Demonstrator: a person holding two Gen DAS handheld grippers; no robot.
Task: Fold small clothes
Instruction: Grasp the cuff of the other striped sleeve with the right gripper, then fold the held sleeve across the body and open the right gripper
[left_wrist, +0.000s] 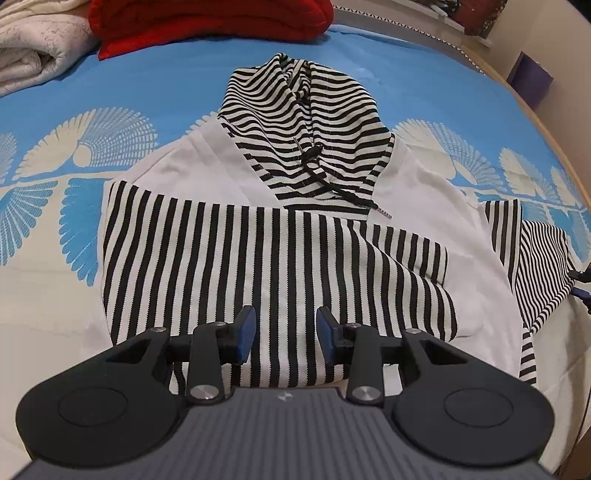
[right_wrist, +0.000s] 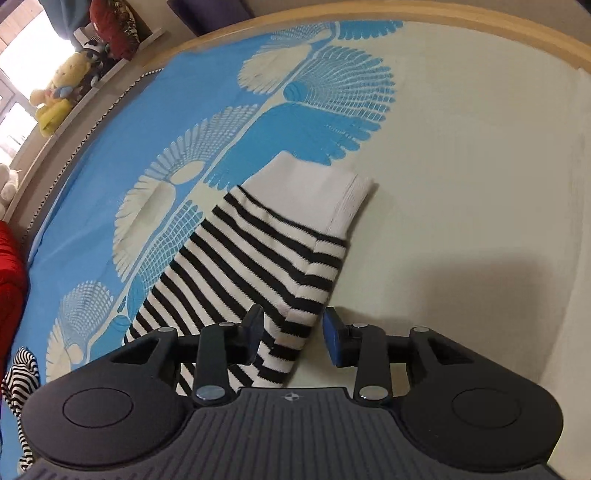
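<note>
Nearest to us in the left wrist view, the left gripper (left_wrist: 286, 334) is hovering over the lower part of the striped hoodie (left_wrist: 280, 266), its jaws standing partly apart with only cloth showing below the gap and nothing pinched between the blue pads (left_wrist: 248, 334). We are seeing the hoodie lying flat on the bed (left_wrist: 55, 314), just beyond the jaws: its vertical black and white stripes are running straight ahead of the jaws, the white shoulders are spreading to either side further out, and the striped hood (left_wrist: 306, 122) with its dark drawstring (left_wrist: 332, 184) is lying beyond them. To the right of the jaws, one sleeve (left_wrist: 543, 266) is trailing off toward the edge of the view. Far beyond the hood, a red pillow (left_wrist: 207, 22) and a pale folded blanket (left_wrist: 37, 48) are sitting at the head of the bed.

In the right wrist view, the right gripper (right_wrist: 293, 332) is poised above that sleeve (right_wrist: 258, 266). Its jaws are standing partly apart, and the sleeve's edge is passing under the gap, closer to the left pad; we are not seeing the pads pressing on it. The white cuff (right_wrist: 332, 192) is lying ahead of the jaws on the cream part of the bedsheet (right_wrist: 461, 184). Far off to the left of the jaws, a yellow soft toy (right_wrist: 59, 92) is sitting on a ledge beside the bed.
</note>
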